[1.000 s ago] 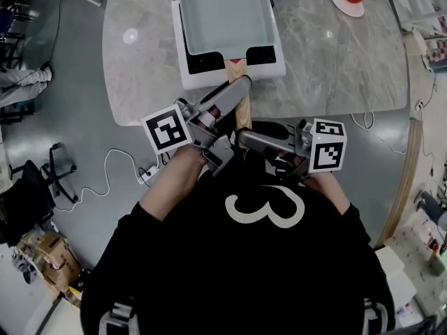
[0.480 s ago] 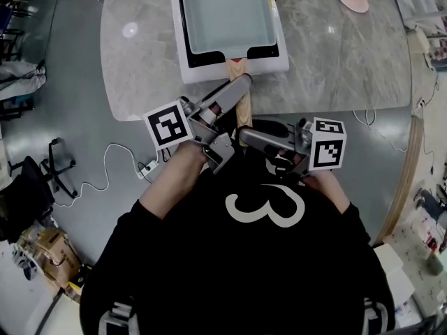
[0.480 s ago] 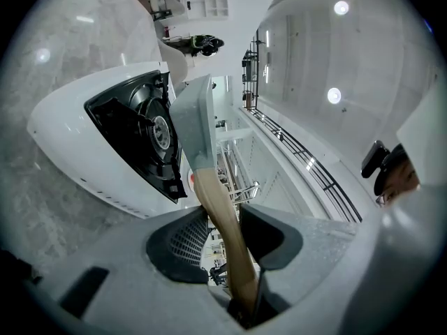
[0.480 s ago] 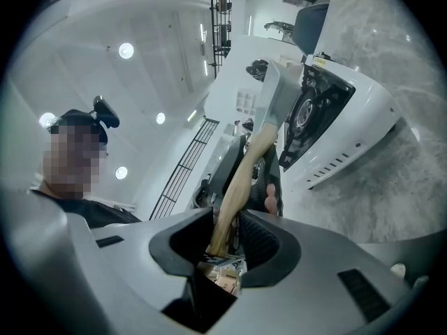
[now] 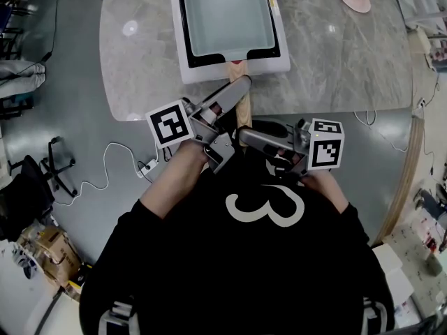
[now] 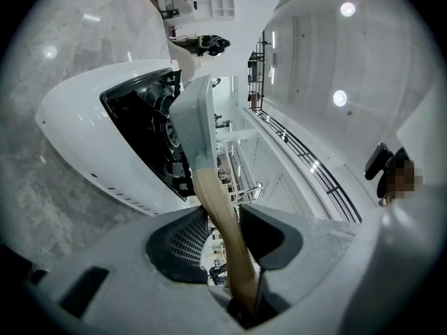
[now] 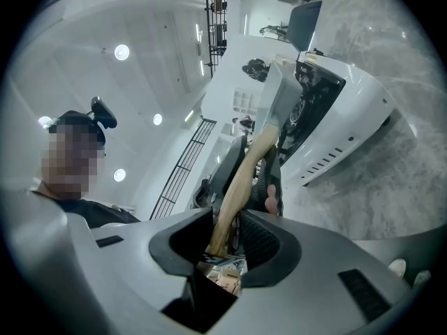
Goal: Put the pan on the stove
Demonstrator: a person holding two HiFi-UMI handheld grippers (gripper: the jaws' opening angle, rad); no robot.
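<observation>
Tabletop [image 5: 335,54], upper frame: the white stove [image 5: 183,61] and the pan [image 5: 227,16] lying on it stand almost where they did a second ago, shifted only slightly upward. Your left tool [image 6: 225,232] and right tool [image 7: 227,232] are both clamped on the wooden handle [image 5: 242,107] at centre frame, grips unchanged. The placing looks done, so you have only to release.

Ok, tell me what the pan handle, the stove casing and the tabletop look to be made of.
The pan handle looks like wood: pale tan and matt. The stove casing is probably plastic or painted metal: glossy white with sharp highlights. The tabletop is marble or a marble-look slab: grey veining, polished enough to reflect a lamp.
</observation>
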